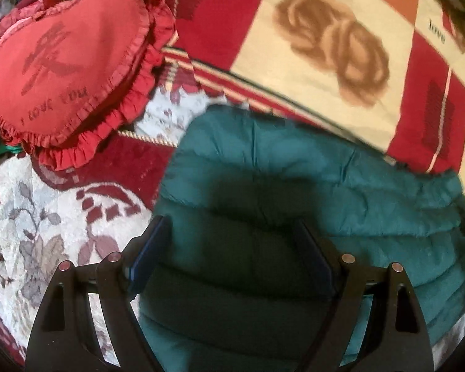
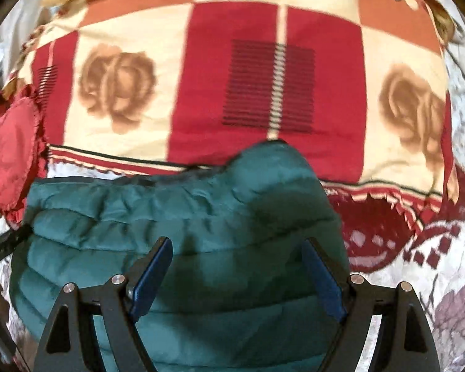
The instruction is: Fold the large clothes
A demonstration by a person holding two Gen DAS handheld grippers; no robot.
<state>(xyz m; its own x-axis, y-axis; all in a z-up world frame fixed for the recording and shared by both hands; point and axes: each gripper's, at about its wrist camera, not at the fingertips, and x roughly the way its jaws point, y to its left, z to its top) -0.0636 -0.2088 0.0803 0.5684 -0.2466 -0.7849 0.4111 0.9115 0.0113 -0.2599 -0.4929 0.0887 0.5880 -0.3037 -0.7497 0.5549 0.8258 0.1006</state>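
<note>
A teal quilted puffer jacket (image 1: 310,186) lies folded into a compact bundle on a floral bedspread. My left gripper (image 1: 232,226) is open, its blue-padded fingers (image 1: 148,254) spread above the jacket's left part, holding nothing. The jacket also shows in the right wrist view (image 2: 176,214). My right gripper (image 2: 235,248) is open too, hovering over the jacket's right part, empty. A rounded end of the jacket (image 2: 272,161) sticks up toward the far side.
A red heart-shaped ruffled cushion (image 1: 68,65) lies left of the jacket; it also shows in the right wrist view (image 2: 6,161). A red and cream rose-patterned blanket (image 2: 263,77) lies folded behind the jacket. The floral bedspread (image 1: 31,232) surrounds it.
</note>
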